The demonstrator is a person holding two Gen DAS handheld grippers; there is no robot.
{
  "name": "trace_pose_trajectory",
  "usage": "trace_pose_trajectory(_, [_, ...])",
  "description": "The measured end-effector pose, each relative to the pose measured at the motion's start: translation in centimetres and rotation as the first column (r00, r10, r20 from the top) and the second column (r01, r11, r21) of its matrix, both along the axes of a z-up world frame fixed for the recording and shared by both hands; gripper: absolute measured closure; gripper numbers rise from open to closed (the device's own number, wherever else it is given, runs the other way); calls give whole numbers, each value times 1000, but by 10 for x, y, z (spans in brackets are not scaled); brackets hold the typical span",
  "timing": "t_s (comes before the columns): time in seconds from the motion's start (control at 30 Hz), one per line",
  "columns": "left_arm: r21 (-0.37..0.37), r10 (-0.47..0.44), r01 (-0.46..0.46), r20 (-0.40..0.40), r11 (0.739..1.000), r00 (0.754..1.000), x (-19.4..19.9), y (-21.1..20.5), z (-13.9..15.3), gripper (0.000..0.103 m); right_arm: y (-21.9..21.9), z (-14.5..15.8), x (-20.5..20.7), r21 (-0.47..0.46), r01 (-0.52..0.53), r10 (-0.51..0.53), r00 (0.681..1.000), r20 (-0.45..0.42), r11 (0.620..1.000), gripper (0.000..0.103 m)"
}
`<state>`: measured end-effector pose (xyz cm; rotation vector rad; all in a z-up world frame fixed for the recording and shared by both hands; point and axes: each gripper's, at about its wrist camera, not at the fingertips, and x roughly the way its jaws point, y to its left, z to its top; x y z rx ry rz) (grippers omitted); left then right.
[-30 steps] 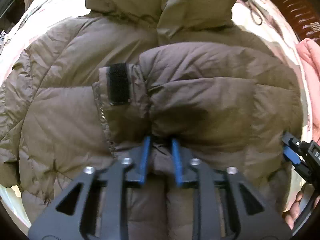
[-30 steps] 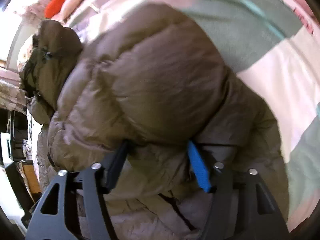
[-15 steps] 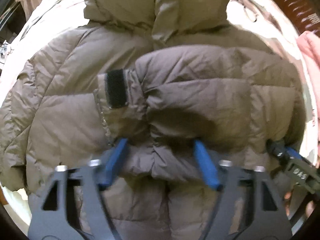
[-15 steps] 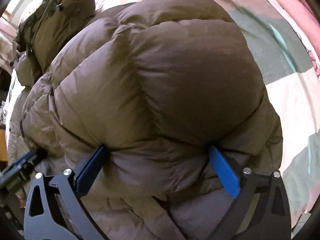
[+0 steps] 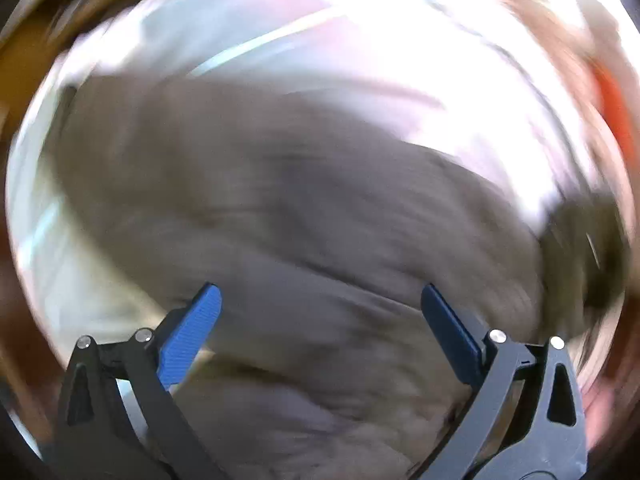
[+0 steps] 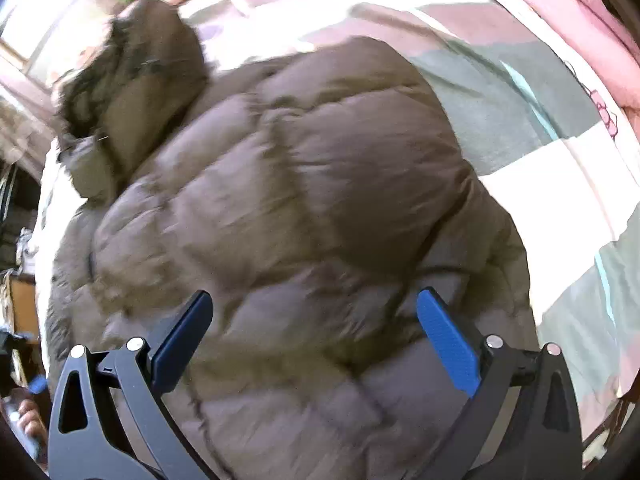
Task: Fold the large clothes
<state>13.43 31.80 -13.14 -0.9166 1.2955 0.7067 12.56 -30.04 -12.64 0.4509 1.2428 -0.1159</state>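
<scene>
Motion blur smears the left wrist view; the jacket [image 5: 304, 240] there is perhaps only a grey-brown mass.

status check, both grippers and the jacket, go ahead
Left gripper jaws opening, nothing pinched. Right gripper jaws wide, clear of the fabric. Brown puffer jacket lies bundled on the patchwork bedspread. Nothing in the way.

Both wrist cameras look steeply down past their blue-padded fingers [image 5: 192, 328] [image 6: 448, 340], close above the puffy brown quilted down jacket [image 6: 304, 200] [image 5: 300, 240] on the checked bedspread [image 6: 540, 128]; the left view is badly blurred.
</scene>
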Motion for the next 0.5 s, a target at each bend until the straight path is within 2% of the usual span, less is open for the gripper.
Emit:
trace_pose_trajectory(0.03, [-39,70,-72,-38,997,997,-20,20,-17,2,13,8,-3,36,-16,16,1000,23,999,1])
trace_pose_trajectory(0.1, [-118,183,-195,-101,974,978,-45,60,-44,2,31,25,-14,103,-51,44,997,71,993,1])
trace_pose_trajectory(0.17, [-163,225,-238,-92,958,970,-55,83,-58,2,54,37,-22,135,-92,76,990,118,987,1])
trace_pose_trajectory(0.2, [-170,237,-247,-80,954,968,-57,89,-61,13,66,40,-27,135,-117,98,986,136,984,1])
trace_pose_trajectory(0.23, [-174,260,-265,-52,948,964,-61,95,-59,41,79,40,-30,129,-143,125,982,144,981,1])
trace_pose_trajectory(0.27, [-168,278,-278,-21,946,960,-64,99,-53,56,87,40,-32,121,-167,149,979,142,979,1])
trace_pose_trajectory(0.3, [-150,287,-282,11,948,958,-64,98,-44,82,97,39,-33,108,-192,176,975,136,975,1])
trace_pose_trajectory(0.33, [-105,272,-265,60,959,960,-61,93,-27,93,107,36,-32,82,-222,211,969,125,972,1])
trace_pose_trajectory(0.4, [54,178,-184,110,981,978,-44,73,8,94,114,32,-36,40,-246,240,964,116,969,1])
trace_pose_trajectory(0.43, [177,84,-108,138,978,987,-31,54,33,94,116,30,-33,24,-248,244,963,113,968,1])
trace_pose_trajectory(0.47, [280,-25,-25,176,960,984,-17,29,56,94,115,29,-30,19,-243,239,965,109,970,1])
trace_pose_trajectory(0.5, [355,-146,59,224,933,964,-3,2,77,94,112,28,-30,21,-232,229,968,106,972,1])
